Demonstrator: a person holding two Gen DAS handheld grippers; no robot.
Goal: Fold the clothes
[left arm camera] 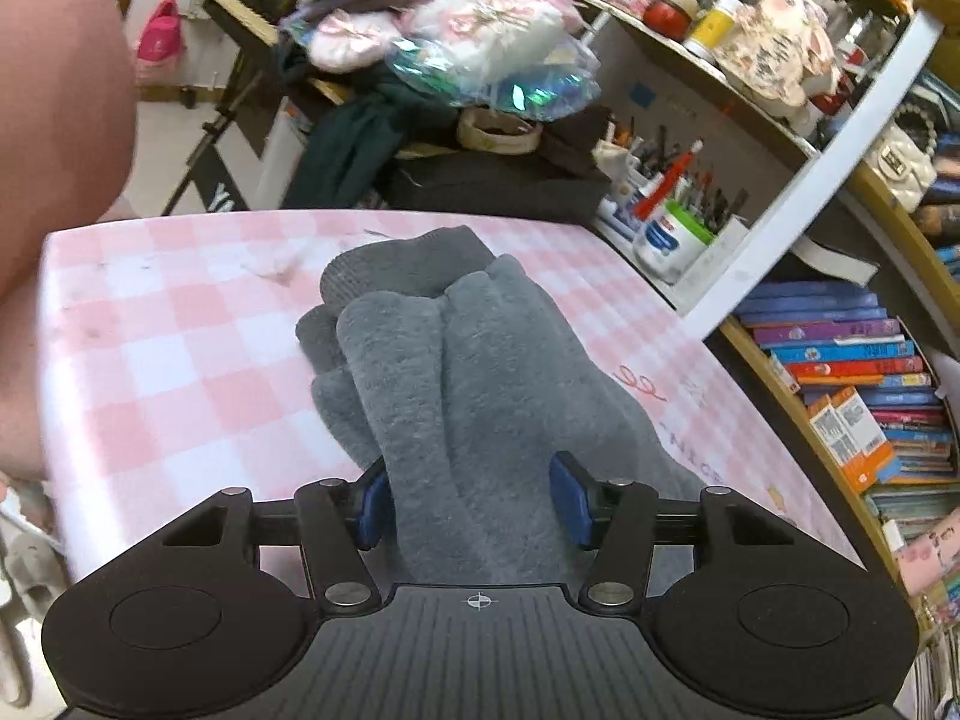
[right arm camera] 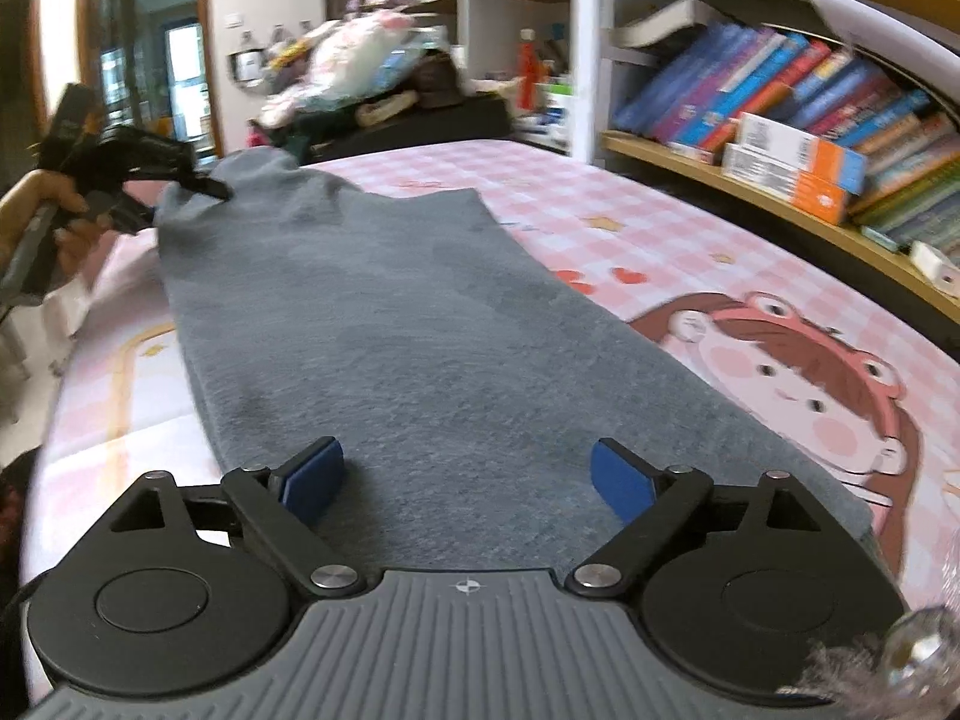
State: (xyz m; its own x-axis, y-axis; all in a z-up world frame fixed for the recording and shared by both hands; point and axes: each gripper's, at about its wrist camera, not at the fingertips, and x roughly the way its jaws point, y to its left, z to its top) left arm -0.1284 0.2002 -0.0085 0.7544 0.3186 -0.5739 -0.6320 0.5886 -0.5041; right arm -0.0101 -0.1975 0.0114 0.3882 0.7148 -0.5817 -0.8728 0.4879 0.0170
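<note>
Grey fleece is what the garment (right arm camera: 390,324) is made of; it is laid lengthwise across a pink checked cloth (right arm camera: 630,204) covering the table. In the right wrist view it is spread flat and long, its near edge under the camera. In the left wrist view its end is seen bunched into thick rolled folds, a ribbed cuff (left arm camera: 384,267) showing at the far side.

The left gripper (left arm camera: 471,501) is angled downward over that bunched end; its blue pads (left arm camera: 570,498) stand on either side of a fold, and whether they press it cannot be told. The right gripper (right arm camera: 465,483) is tilted down over the flat end, its jaws spread wide, nothing clamped.

The left hand (right arm camera: 57,222) is blurred at the frame's left. A pale blurred limb (left arm camera: 60,138) is cut off by the frame's edge. The shelf of books (right arm camera: 798,114) is smeared.
</note>
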